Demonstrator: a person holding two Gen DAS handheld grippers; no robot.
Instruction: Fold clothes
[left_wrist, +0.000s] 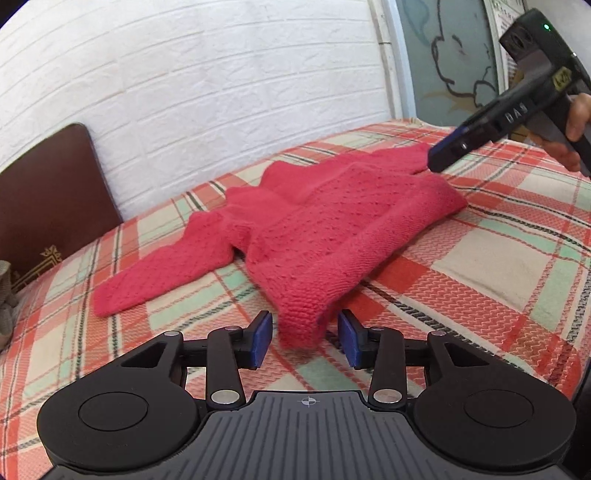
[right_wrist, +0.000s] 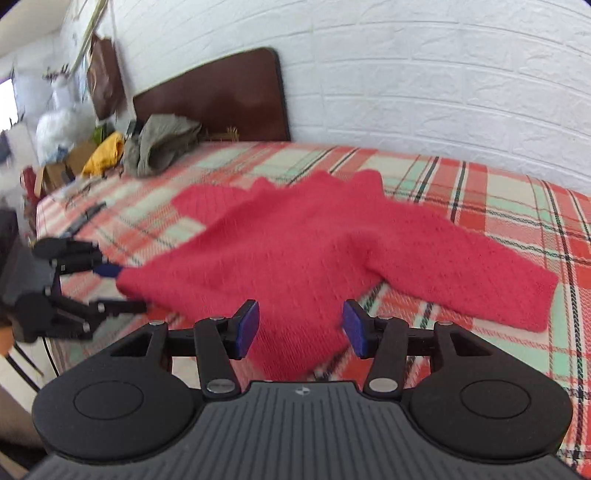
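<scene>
Now, sweater (left_wrist: 314, 229): hem corner between left gripper (left_wrist: 306, 339) jaws, released.
Right gripper (right_wrist: 301, 329): released, perhaps touching hem; smooth first.

Setting: home bedroom. Bed (left_wrist: 480, 258) under red-green plaid blanket, dark brown padded headboard (right_wrist: 221, 96) against white brick-pattern wall (left_wrist: 221, 74). Far bed end: crumpled olive garment (right_wrist: 162, 144), yellow cloth (right_wrist: 105, 153), white bags, household clutter.
</scene>
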